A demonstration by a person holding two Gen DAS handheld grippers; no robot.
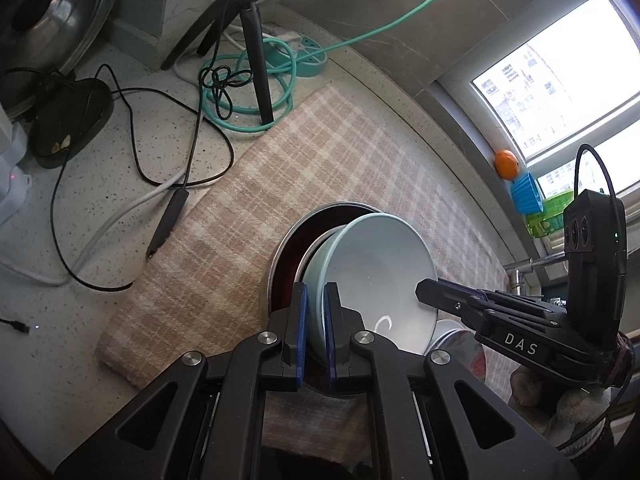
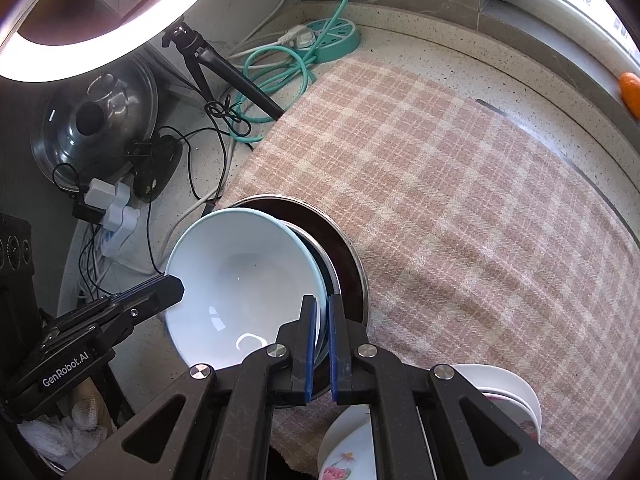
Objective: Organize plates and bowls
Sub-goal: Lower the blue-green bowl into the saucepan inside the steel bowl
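A pale blue bowl (image 1: pixel 376 276) (image 2: pixel 244 280) is held tilted over a dark plate with a metal rim (image 1: pixel 288 256) (image 2: pixel 344 256) on the plaid cloth. My left gripper (image 1: pixel 315 332) is shut on the bowl's left rim. My right gripper (image 2: pixel 321 344) is shut on the bowl's opposite rim. The right gripper also shows in the left wrist view (image 1: pixel 430 292), and the left gripper in the right wrist view (image 2: pixel 172 286). White floral bowls (image 2: pixel 516 404) sit near the front, partly hidden by the right gripper.
The pink plaid cloth (image 1: pixel 280 184) (image 2: pixel 460 200) covers the speckled counter. Cables, a tripod (image 1: pixel 256 60), a teal power strip (image 2: pixel 332 36) and a pot lid (image 2: pixel 96 128) crowd the back left. An orange (image 1: pixel 506 164) and blue cup (image 1: pixel 528 194) sit on the window sill.
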